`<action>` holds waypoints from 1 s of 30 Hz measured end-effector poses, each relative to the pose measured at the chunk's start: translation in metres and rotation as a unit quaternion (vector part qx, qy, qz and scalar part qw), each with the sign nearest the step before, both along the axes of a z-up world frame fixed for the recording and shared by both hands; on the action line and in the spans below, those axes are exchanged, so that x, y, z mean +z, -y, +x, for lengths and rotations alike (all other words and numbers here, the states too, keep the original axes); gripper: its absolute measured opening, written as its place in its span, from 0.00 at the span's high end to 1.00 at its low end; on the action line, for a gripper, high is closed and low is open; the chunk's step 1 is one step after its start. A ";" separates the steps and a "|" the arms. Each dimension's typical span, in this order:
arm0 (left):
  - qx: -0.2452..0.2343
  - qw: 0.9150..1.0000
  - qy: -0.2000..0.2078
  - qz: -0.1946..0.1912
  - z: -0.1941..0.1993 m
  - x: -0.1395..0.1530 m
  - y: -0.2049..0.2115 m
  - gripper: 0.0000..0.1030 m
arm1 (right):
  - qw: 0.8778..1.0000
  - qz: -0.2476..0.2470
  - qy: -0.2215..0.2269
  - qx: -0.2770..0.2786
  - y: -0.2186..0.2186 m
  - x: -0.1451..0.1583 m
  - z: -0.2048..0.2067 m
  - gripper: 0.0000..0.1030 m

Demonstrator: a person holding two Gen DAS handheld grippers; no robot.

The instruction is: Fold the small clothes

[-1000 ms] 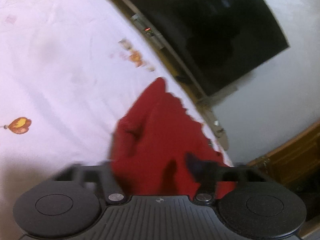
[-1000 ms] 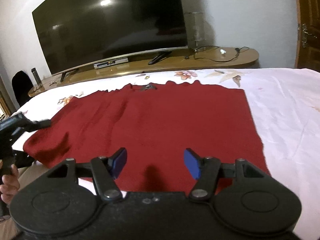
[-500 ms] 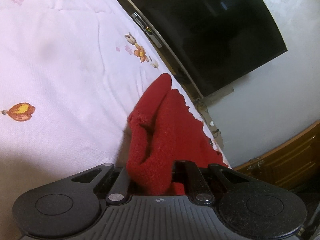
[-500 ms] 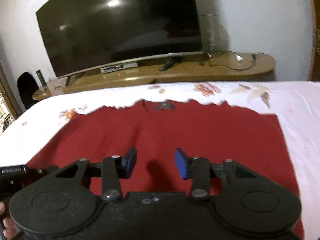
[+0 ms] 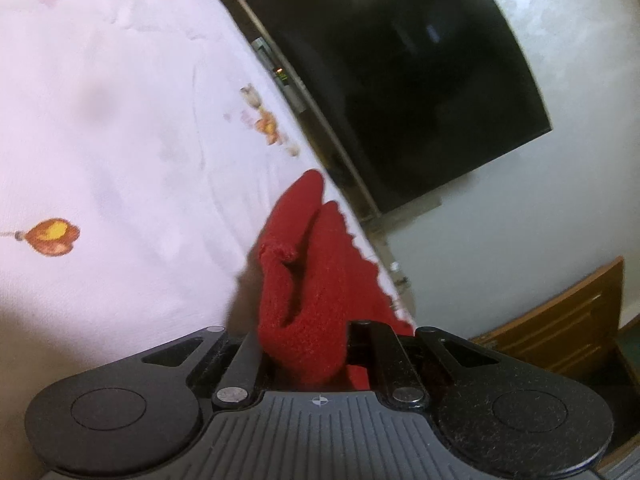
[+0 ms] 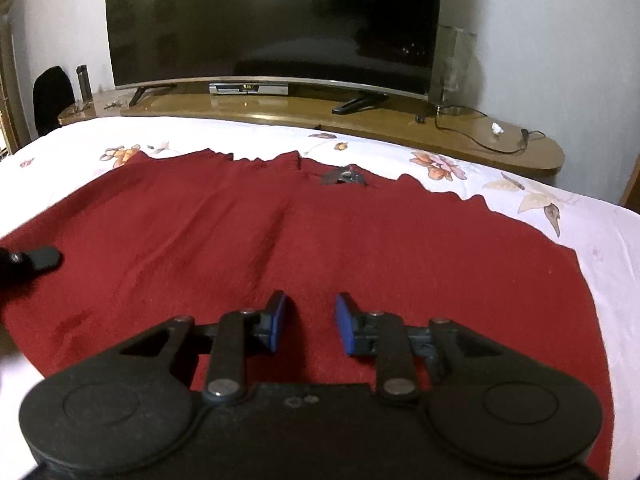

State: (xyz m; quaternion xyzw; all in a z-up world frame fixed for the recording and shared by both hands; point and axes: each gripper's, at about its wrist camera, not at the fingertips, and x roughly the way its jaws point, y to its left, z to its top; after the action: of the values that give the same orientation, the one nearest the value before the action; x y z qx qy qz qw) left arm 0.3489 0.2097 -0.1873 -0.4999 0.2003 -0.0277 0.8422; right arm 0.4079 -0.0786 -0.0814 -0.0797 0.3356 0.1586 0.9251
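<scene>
A dark red knitted garment [image 6: 312, 240] lies spread flat on a white flowered bedsheet [image 6: 568, 216], its neck with a small label toward the TV. My right gripper [image 6: 309, 324] hovers over the garment's near middle, its blue pads apart with nothing between them. My left gripper [image 5: 304, 344] is shut on a bunched fold of the garment's edge [image 5: 304, 288], lifted off the sheet. The left gripper's finger also shows at the left edge of the right wrist view [image 6: 40, 258], at the garment's left side.
A large curved TV [image 6: 272, 20] stands on a long wooden console [image 6: 360, 120] just past the bed's far edge. A glass vase [image 6: 454, 68], cables and a set-top box sit on the console. A wooden door [image 5: 560, 328] shows in the left wrist view.
My left gripper closed on the garment's edge and now holds it bunched. My right gripper's pads narrowed and it moved forward over the garment's middle.
</scene>
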 end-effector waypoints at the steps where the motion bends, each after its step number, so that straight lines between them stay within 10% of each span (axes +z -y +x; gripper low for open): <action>1: -0.001 1.000 0.001 -0.001 0.001 0.000 0.000 0.92 | 1.000 0.004 0.002 0.000 0.001 -0.001 0.000 0.73; 5: -0.008 0.999 -0.036 -0.010 0.014 -0.002 -0.003 0.92 | 1.000 0.021 0.011 -0.002 0.006 -0.004 -0.001 0.73; 13: -0.114 0.984 0.114 0.073 0.044 0.106 0.049 0.92 | 0.998 0.045 0.034 -0.003 0.013 -0.009 -0.007 0.73; 19: -0.293 0.924 0.149 0.194 0.093 0.144 0.165 0.92 | 0.969 0.220 0.009 -0.109 0.096 0.009 -0.020 0.66; 25: -0.418 0.864 0.026 0.278 0.132 0.066 0.286 0.91 | 0.917 0.308 -0.002 -0.252 0.232 0.005 -0.078 0.51; 27: -0.407 0.856 0.057 0.313 0.117 0.062 0.299 0.77 | 0.910 0.313 -0.002 -0.271 0.255 0.005 -0.095 0.44; 29: -0.432 0.848 0.073 0.298 0.103 0.076 0.300 0.13 | 0.905 0.322 0.004 -0.279 0.268 0.008 -0.108 0.33; 30: -0.425 0.850 0.091 0.297 0.092 0.087 0.295 0.10 | 0.903 0.327 0.008 -0.280 0.271 0.009 -0.114 0.32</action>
State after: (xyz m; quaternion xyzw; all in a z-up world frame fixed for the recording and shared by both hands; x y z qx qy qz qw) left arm 0.4409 -0.0856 -0.1003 -0.0868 0.3141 -0.3681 0.8708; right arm 0.2943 -0.3493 -0.0722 0.3227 0.2657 -0.0065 0.9084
